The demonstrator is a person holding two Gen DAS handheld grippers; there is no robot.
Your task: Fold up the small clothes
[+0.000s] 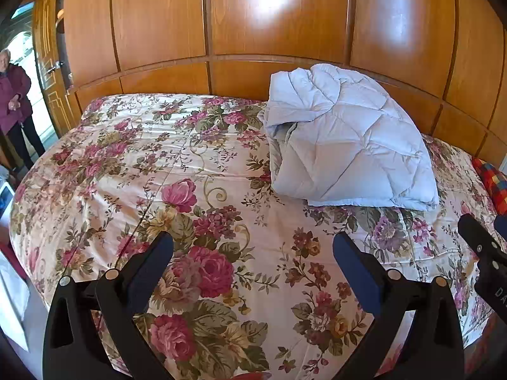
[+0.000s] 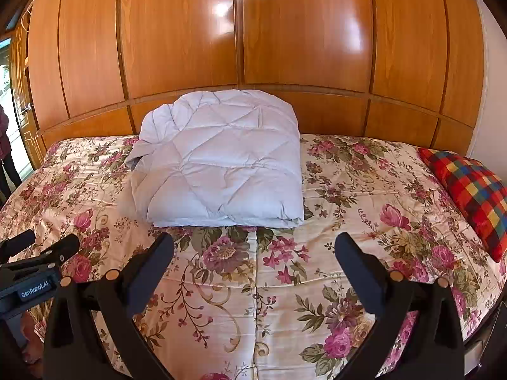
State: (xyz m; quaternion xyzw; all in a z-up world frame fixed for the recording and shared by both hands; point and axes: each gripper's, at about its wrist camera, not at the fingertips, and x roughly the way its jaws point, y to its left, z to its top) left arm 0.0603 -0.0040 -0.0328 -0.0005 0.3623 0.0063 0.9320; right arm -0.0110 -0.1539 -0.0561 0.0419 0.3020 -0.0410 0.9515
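A pale blue quilted garment [image 1: 345, 145] lies folded in a thick bundle on the floral bedspread [image 1: 202, 190], near the wooden headboard. It also shows in the right wrist view [image 2: 218, 164]. My left gripper [image 1: 253, 247] is open and empty, held over the bedspread short of the bundle, which lies ahead to its right. My right gripper [image 2: 253, 248] is open and empty, just short of the bundle's near edge. The right gripper's tip shows at the left view's right edge [image 1: 484, 250]; the left gripper shows at the right view's left edge [image 2: 38, 253].
A red checked cushion [image 2: 472, 190] lies at the bed's right side. A wooden panelled wall [image 2: 253, 47] stands behind the bed. A person in a purple coat [image 1: 12, 101] stands by the doorway at the left. The bedspread [image 2: 348, 190] spreads wide around the bundle.
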